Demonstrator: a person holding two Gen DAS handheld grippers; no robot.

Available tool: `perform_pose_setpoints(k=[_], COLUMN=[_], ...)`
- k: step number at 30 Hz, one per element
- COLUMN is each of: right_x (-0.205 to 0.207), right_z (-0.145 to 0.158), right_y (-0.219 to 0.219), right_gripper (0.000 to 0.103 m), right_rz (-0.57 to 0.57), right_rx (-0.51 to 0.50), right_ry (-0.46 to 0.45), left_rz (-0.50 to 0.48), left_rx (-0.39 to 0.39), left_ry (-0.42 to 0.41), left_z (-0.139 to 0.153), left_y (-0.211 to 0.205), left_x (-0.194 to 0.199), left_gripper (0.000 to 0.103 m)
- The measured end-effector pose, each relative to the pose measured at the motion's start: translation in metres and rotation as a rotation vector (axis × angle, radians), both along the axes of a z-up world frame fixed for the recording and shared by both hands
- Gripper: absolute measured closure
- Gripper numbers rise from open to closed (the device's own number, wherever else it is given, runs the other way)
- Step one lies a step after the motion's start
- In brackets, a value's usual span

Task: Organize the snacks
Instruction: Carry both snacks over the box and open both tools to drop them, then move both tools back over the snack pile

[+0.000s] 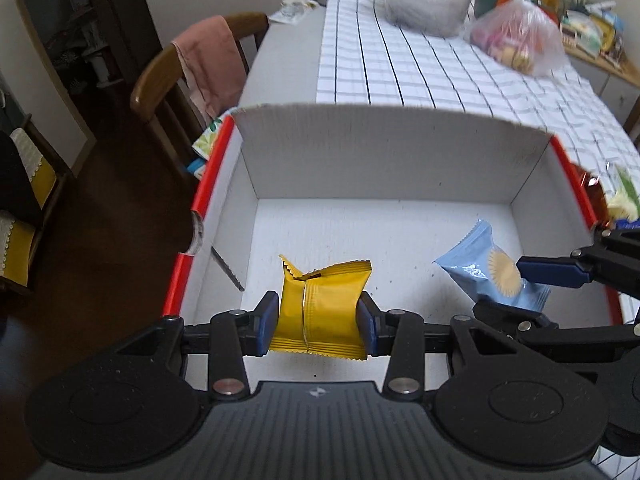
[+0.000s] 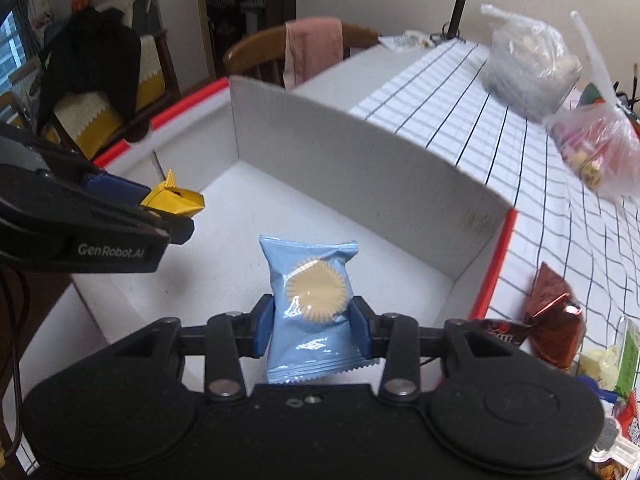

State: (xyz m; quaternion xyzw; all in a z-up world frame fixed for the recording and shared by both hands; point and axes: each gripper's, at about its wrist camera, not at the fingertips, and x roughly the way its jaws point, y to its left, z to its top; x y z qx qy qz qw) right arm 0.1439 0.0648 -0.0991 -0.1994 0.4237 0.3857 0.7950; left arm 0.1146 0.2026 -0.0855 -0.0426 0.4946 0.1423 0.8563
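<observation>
two snacks are in your grip at once, one per hand, both hanging above the floor of the open white cardboard box with red edges (image 1: 384,168). your left gripper (image 1: 318,320) is clamped across the middle of a yellow crinkle-edged foil snack packet (image 1: 320,304), its pads squeezing the sides so the wrapper pinches inward. your right gripper (image 2: 312,326) is closed on a pale blue plastic snack packet with a round biscuit printed on it (image 2: 310,300), pads on either side just below that print. seen from the left gripper, the blue packet hangs off to its right; seen from the right one, the yellow packet sits off to its left, the two well apart.

both packets look light, soft and air-filled, with glossy film that could slip, and the contents are probably brittle. keep your hold at the waist, where you have it, not on the crimped ends, and don't squeeze harder.

beyond the box's right wall, dark red foil-wrapped snacks (image 2: 554,320) wait on the grid-patterned tablecloth (image 2: 460,92).
</observation>
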Motion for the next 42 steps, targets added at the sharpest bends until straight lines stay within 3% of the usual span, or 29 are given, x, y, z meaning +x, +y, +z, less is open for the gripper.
perform_pose_setpoints(k=[10, 17, 23, 29, 32, 36, 39, 42], right_x=[0.0, 0.0, -0.002, -0.008, -0.013, -0.019, -0.024, -0.027], right_z=[-0.017, -0.014, 0.007, 0.03, 0.04, 0.054, 0.062, 0.067], right_y=[0.011, 0.004, -0.012, -0.036, -0.049, -0.068, -0.085, -0.103], right_gripper=[0.066, 0.063, 0.057, 0.051, 0.049, 0.039, 0.038, 0.033], right_rz=[0.015, 0.008, -0.013, -0.04, -0.051, -0.077, -0.095, -0.125], right_rx=[-0.079, -0.054, 0.034, 0.114, 0.15, 0.194, 0.228, 0.258], right_ry=[0.06, 0.066, 0.063, 0.041, 0.026, -0.003, -0.012, -0.024], left_rz=[-0.061, -0.059, -0.059, -0.066, -0.084, -0.106, -0.117, -0.134], left_rx=[0.001, -0.011, -0.026, -0.045, -0.048, -0.043, -0.037, -0.033], left_ry=[0.08, 0.062, 0.007, -0.085, -0.131, -0.19, -0.233, -0.264], left_z=[-0.017, -0.014, -0.002, 0.017, 0.029, 0.043, 0.053, 0.06], left_y=[-0.007, -0.003, -0.005, -0.011, -0.018, -0.031, -0.043, -0.056], left_x=[0.009, 0.004, -0.007, -0.023, -0.031, -0.04, -0.047, -0.052], left_gripper=[0.062, 0.062, 0.06, 0.049, 0.048, 0.047, 0.039, 0.039])
